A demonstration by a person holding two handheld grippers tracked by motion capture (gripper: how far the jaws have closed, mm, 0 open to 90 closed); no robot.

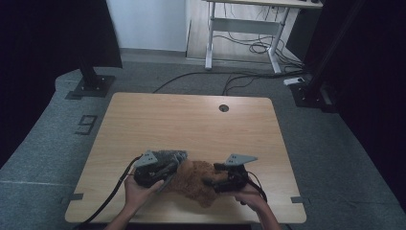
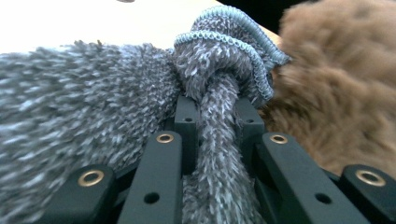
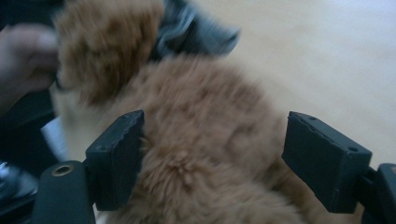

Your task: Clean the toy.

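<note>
left claw (image 2: 215, 126) pinches grey cloth (image 2: 93, 93); right claw (image 3: 212, 158) spread; wooden table (image 1: 191, 120), grey carpet (image 1: 335, 158).

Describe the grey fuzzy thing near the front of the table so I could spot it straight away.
On the wooden table, look at the near edge where the person's two hands work. The grey cloth is pinched in the left gripper, beside a brown furry cloth. It is speckled grey with a pale blue stitched hem, while its neighbour is plain brown.
</note>
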